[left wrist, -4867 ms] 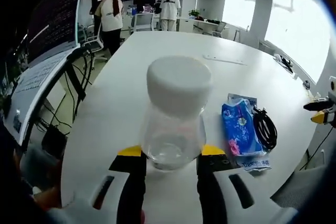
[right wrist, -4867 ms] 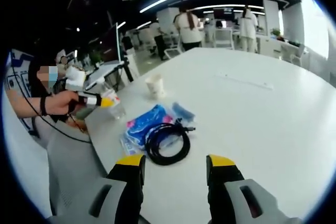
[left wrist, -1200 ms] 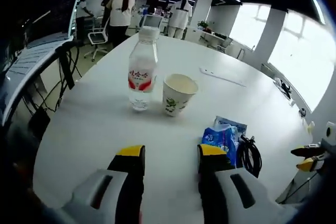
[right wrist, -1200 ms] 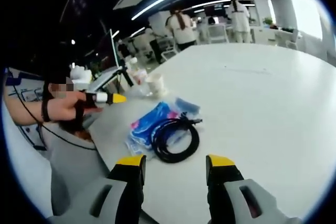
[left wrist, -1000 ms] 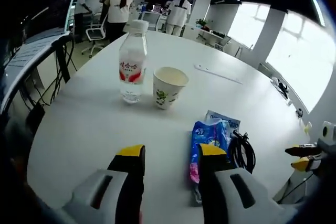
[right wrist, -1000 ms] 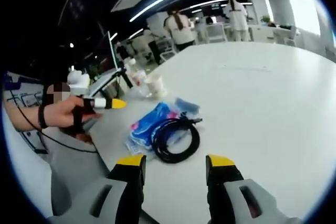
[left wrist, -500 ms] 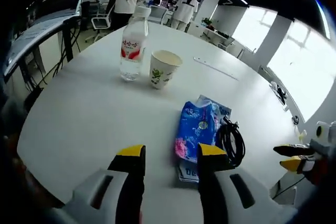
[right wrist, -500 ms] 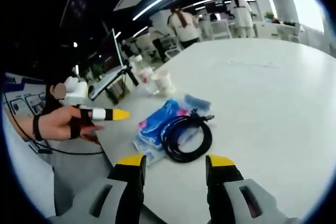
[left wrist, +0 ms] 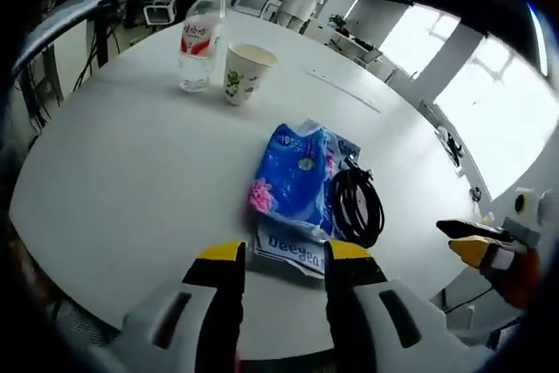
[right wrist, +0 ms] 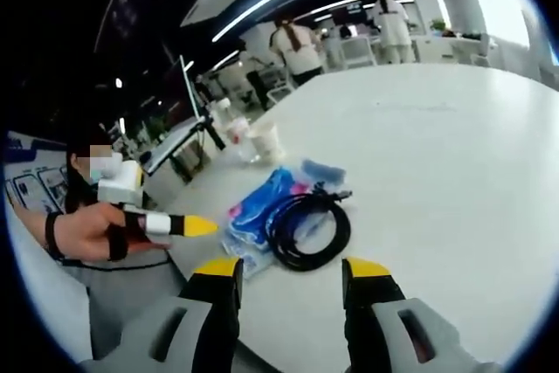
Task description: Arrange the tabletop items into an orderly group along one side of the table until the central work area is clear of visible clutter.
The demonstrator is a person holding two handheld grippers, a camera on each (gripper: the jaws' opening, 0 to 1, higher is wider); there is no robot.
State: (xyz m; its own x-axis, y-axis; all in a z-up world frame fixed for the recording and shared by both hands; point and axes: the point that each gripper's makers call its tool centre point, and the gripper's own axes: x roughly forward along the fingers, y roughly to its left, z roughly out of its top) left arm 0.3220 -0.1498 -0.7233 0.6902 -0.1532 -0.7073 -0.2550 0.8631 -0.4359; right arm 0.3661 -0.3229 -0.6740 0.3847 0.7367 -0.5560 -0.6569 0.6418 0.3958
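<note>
- the worktop [left wrist: 131, 172] is spreading out ahead of the left claw [left wrist: 275, 255], and its far middle is lying bare; judging by this, the step in hand is closing in on the blue tissue pack to group it with the things at the near edge.
- the blue tissue pack [left wrist: 293, 176] is lying just ahead of the left claw's tips, resting on a flat printed packet [left wrist: 293, 251] that is peeking out right between the tips; a good approach is coming in low and level and taking the soft pack across its narrow width.
- the black cable coil [left wrist: 356, 207] is lying against the pack's right side, so a sloppy grab is likely dragging it along.
- the water bottle [left wrist: 197, 37] and the paper cup [left wrist: 243, 72] are standing upright side by side, far ahead and to the left of the left claw.
- the left claw is standing about half open, holding nothing, not yet touching the pack.
- the right claw [right wrist: 293, 270] is hovering with its jaws spread wide and empty, the coil [right wrist: 306, 229] and the pack [right wrist: 258, 203] lying just ahead of it.
</note>
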